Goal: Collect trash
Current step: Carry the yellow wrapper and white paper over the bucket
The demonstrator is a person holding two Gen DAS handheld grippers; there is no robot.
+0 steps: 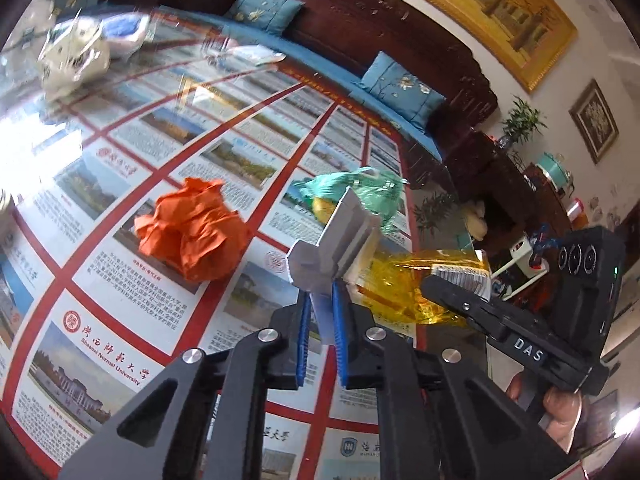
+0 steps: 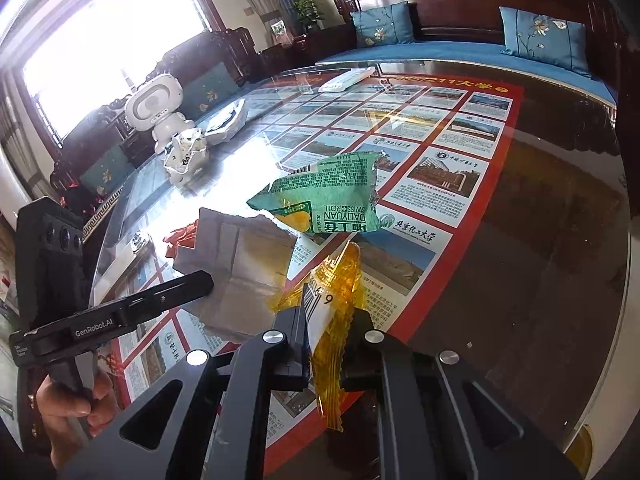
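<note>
My left gripper (image 1: 321, 296) is shut on a folded piece of grey cardboard (image 1: 340, 236), which sticks up from between the blue pads above the glass table (image 1: 248, 128). My right gripper (image 2: 329, 312) is shut on a crinkled yellow wrapper (image 2: 338, 276) with a white barcode patch. In the left wrist view it comes in from the right (image 1: 448, 280), holding the yellow wrapper (image 1: 400, 288). A green snack wrapper (image 2: 332, 196) lies on the table just beyond both grippers. A crumpled ball of orange paper (image 1: 192, 228) lies to the left of the cardboard.
A crumpled white wrapper (image 2: 186, 152) and a white toy robot (image 2: 156, 108) sit at the far left of the table. A long flat white item (image 2: 348, 78) lies near the far edge. A dark wooden sofa with blue cushions (image 2: 384, 26) lines the far side.
</note>
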